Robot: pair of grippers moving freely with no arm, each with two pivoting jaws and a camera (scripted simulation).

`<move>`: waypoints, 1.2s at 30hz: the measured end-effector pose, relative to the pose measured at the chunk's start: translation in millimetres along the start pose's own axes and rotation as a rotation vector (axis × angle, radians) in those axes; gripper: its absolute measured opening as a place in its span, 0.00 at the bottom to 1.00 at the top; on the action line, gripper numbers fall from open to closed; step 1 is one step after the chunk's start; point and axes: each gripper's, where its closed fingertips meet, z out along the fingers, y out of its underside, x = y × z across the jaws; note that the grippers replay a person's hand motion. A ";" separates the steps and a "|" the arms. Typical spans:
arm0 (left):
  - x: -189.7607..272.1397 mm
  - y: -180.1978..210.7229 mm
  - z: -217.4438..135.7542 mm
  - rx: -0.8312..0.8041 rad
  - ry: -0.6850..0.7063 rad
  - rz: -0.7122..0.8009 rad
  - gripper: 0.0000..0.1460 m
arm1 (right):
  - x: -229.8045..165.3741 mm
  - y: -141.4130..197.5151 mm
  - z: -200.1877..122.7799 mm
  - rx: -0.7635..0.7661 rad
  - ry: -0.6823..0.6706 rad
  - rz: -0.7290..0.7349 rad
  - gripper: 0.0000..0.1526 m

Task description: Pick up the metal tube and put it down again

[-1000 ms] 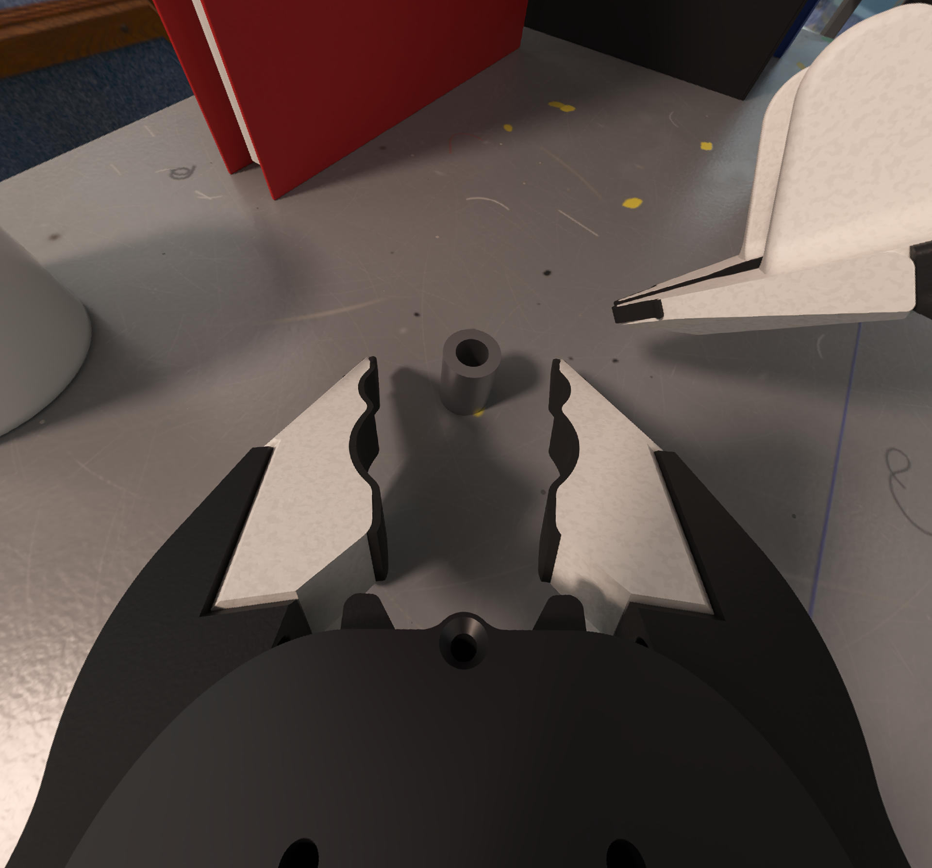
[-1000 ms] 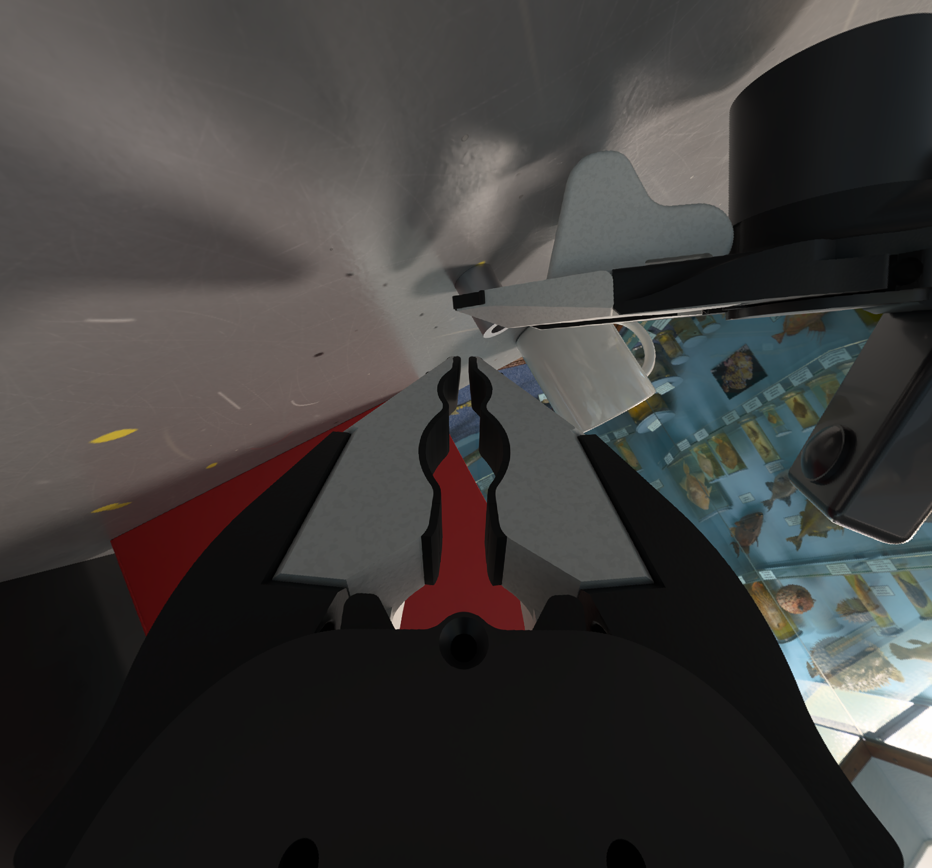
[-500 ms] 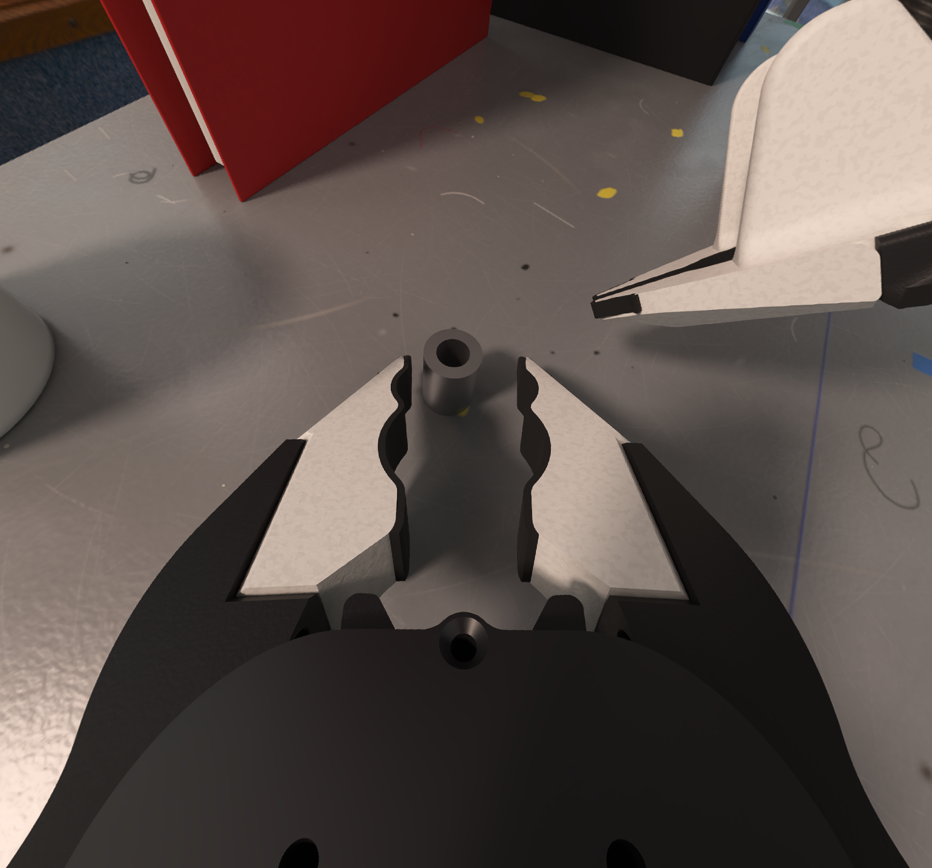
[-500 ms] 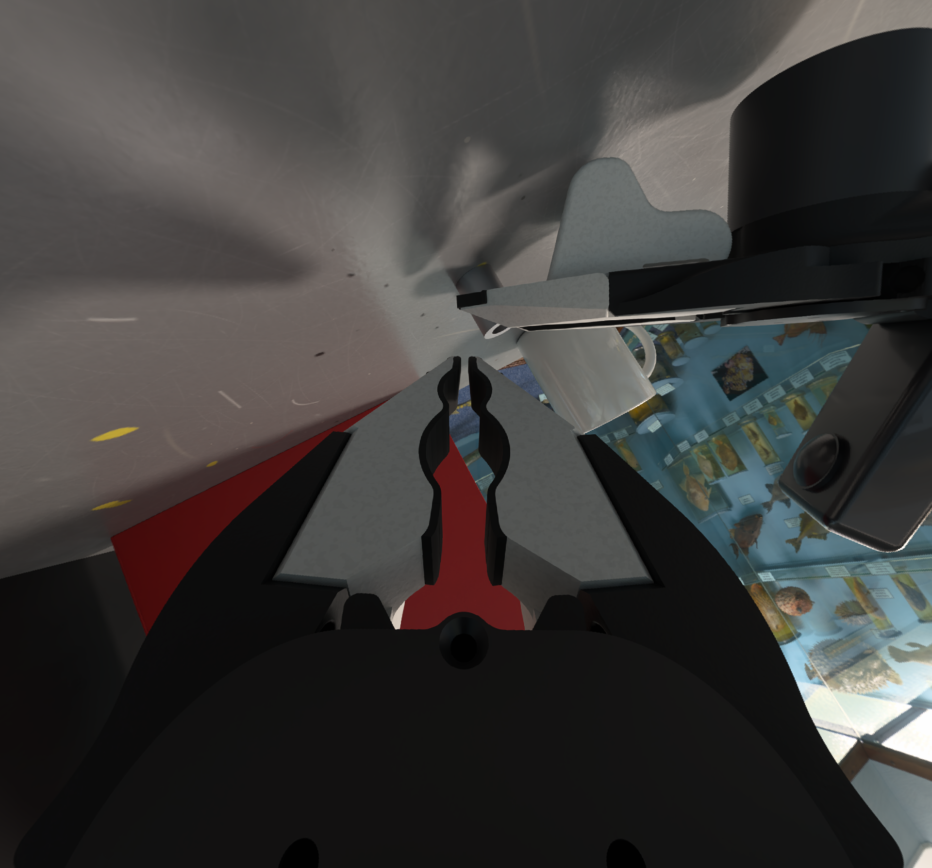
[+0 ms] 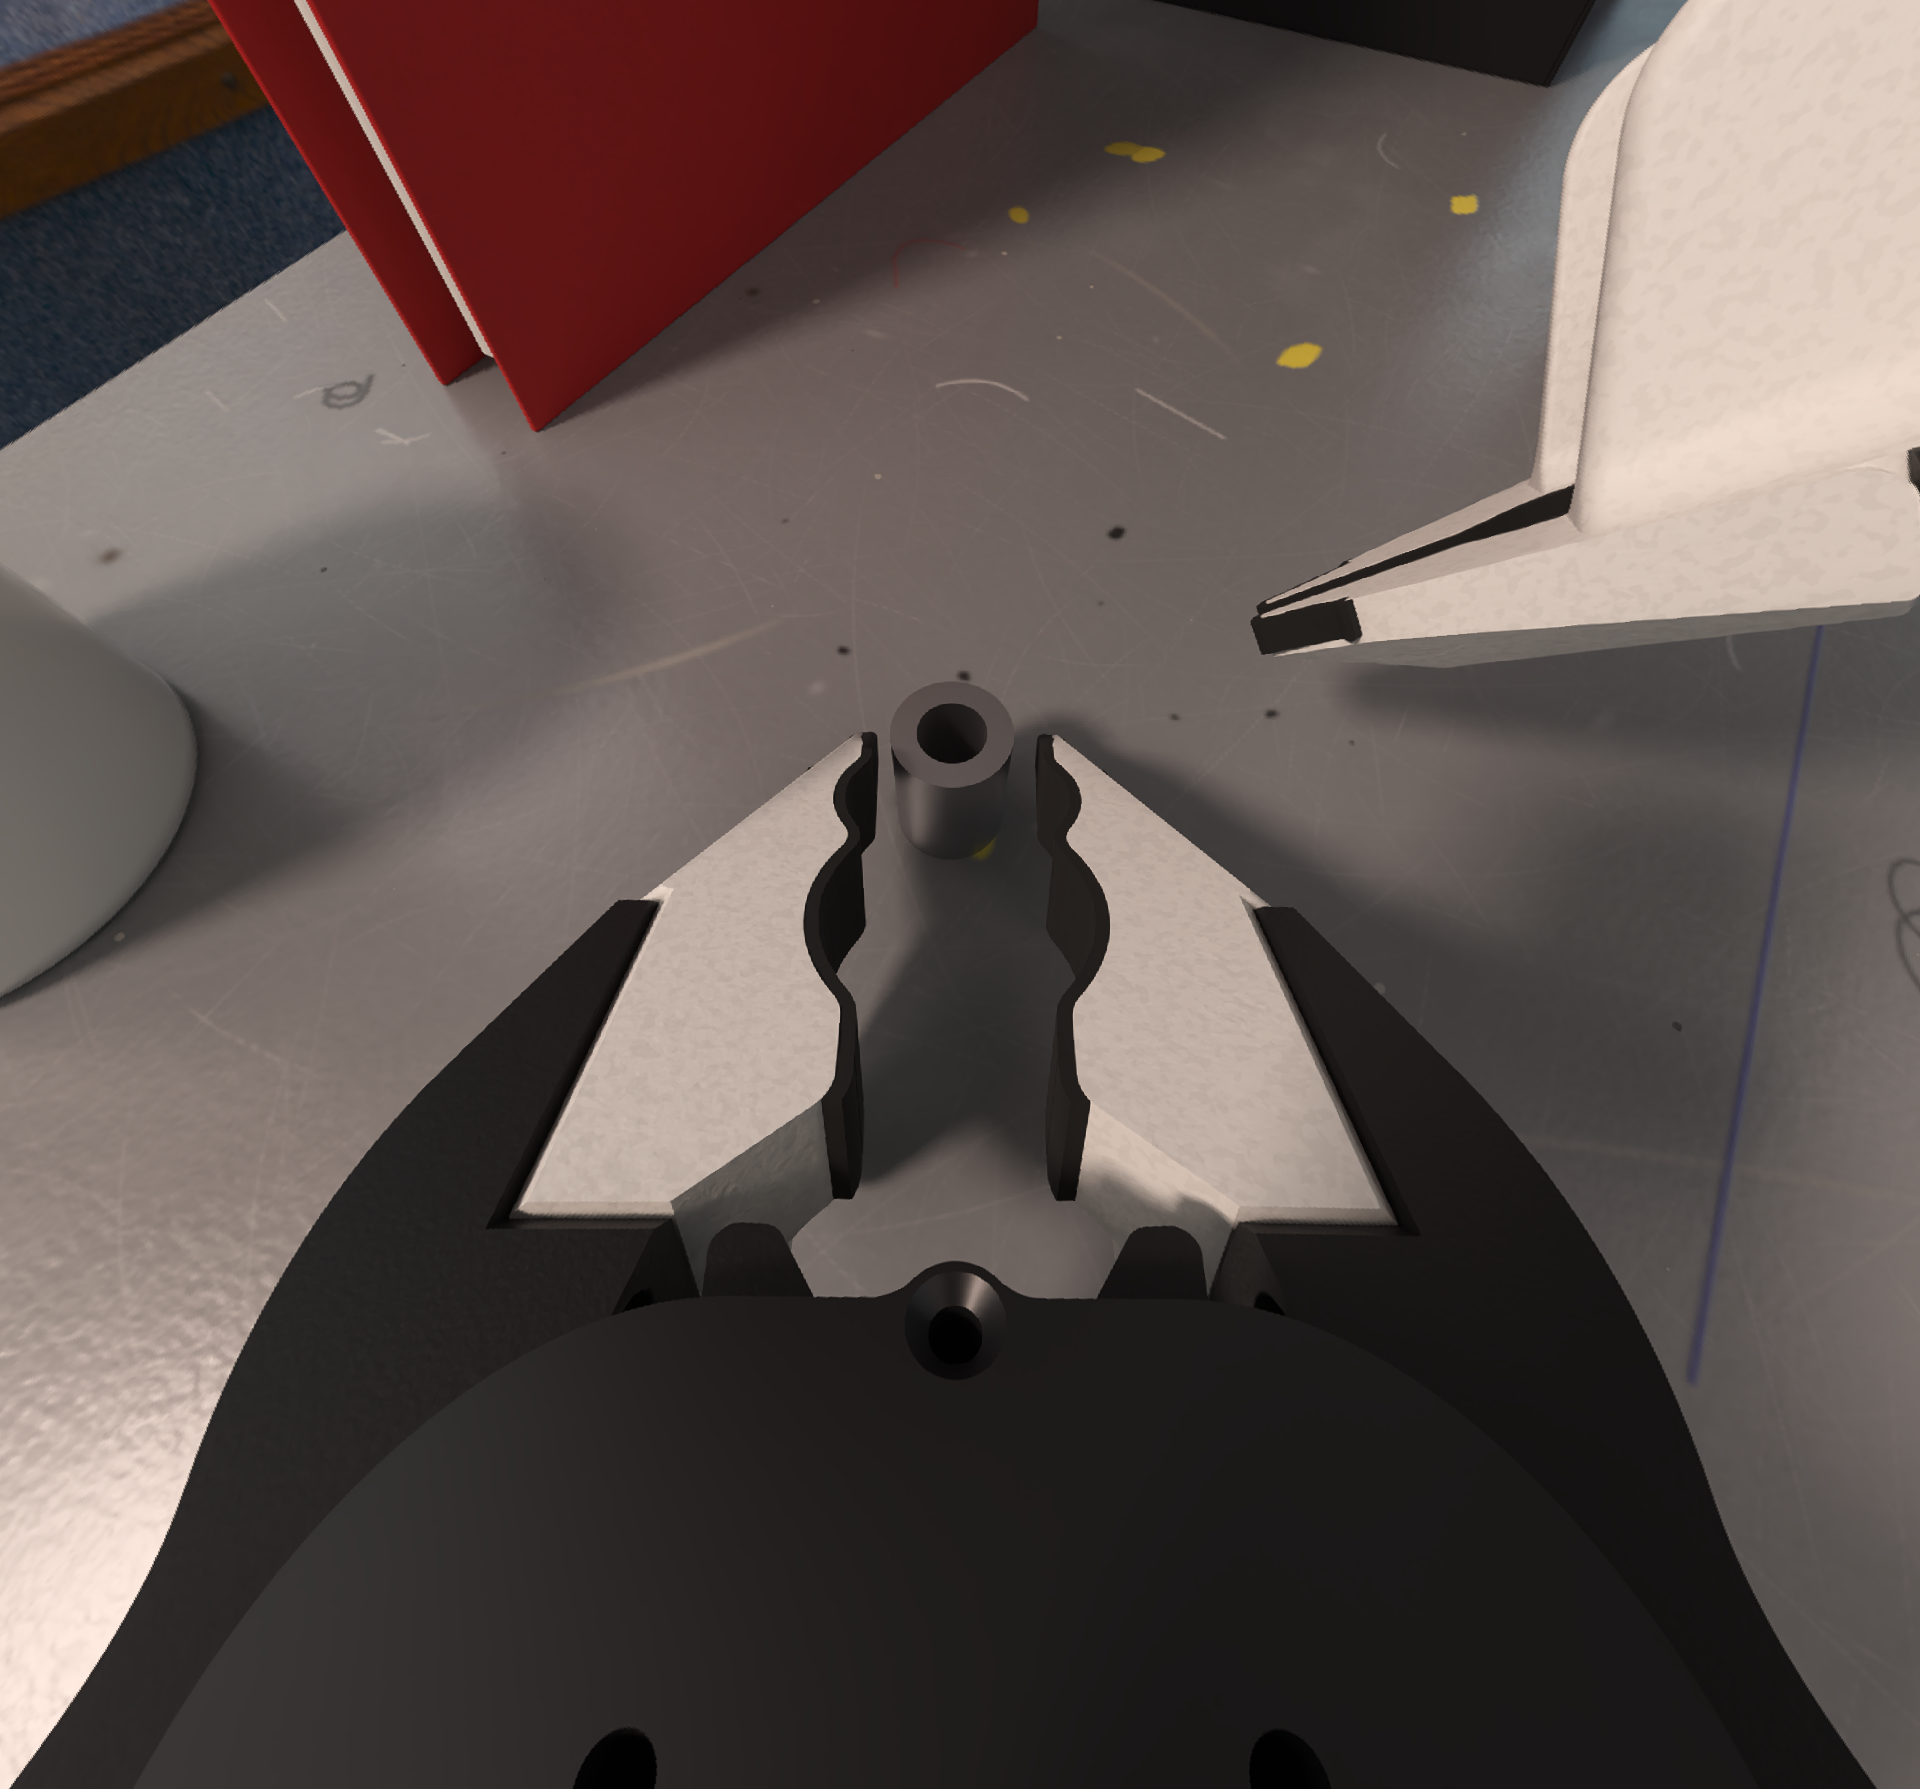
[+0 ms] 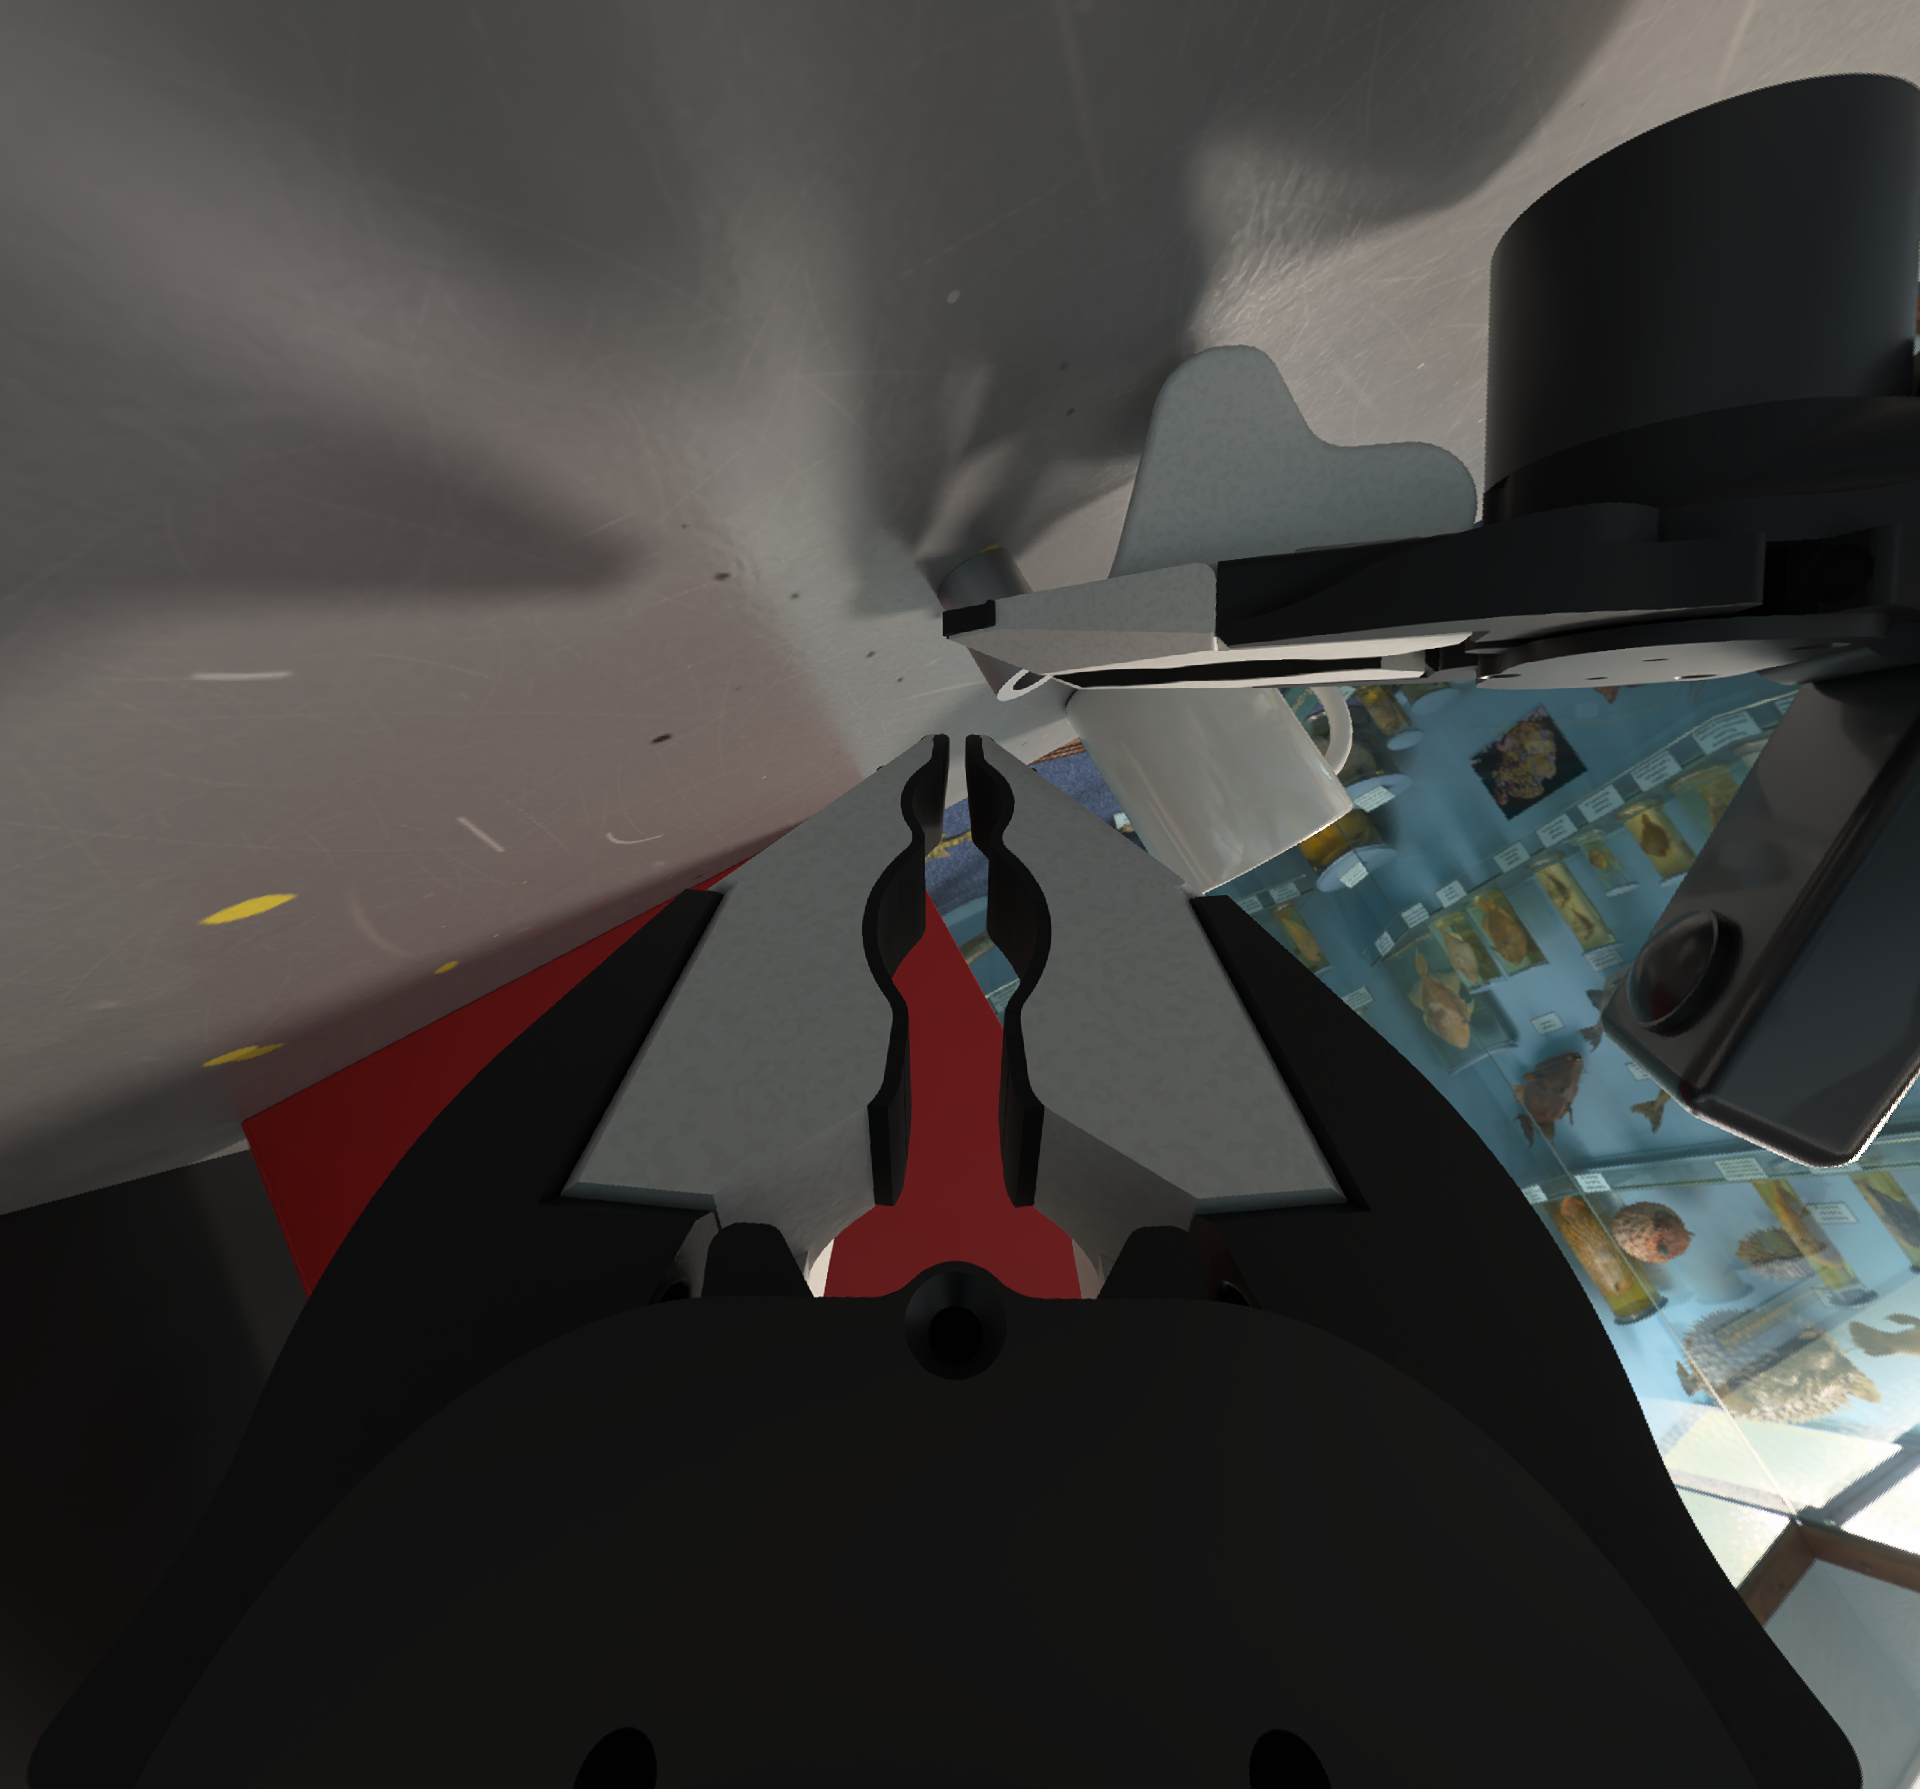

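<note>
Currently the metal tube stands upright on the grey table, bore facing up, set between the two fingertips of the left gripper. Left jaws are parted; a narrow gap shows on each side of the tube, so the fingers flank it without clamping it. The tube's base rests on the table surface, beside a small yellow fleck.

Right gripper: fingers drawn nearly together, only a thin slit between the tips, nothing held. Seen from the left wrist view it hangs off to the right, tips pointing toward the tube but apart from it.

Surroundings: red book standing on end at the back of the table; white mug at the left gripper's left side; scattered yellow paint spots and scratches on the tabletop.
</note>
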 end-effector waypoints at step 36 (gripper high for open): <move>-1.6 -0.6 1.4 -0.013 -0.030 0.028 0.15 | 2.0 2.2 1.4 -0.063 0.008 0.040 0.02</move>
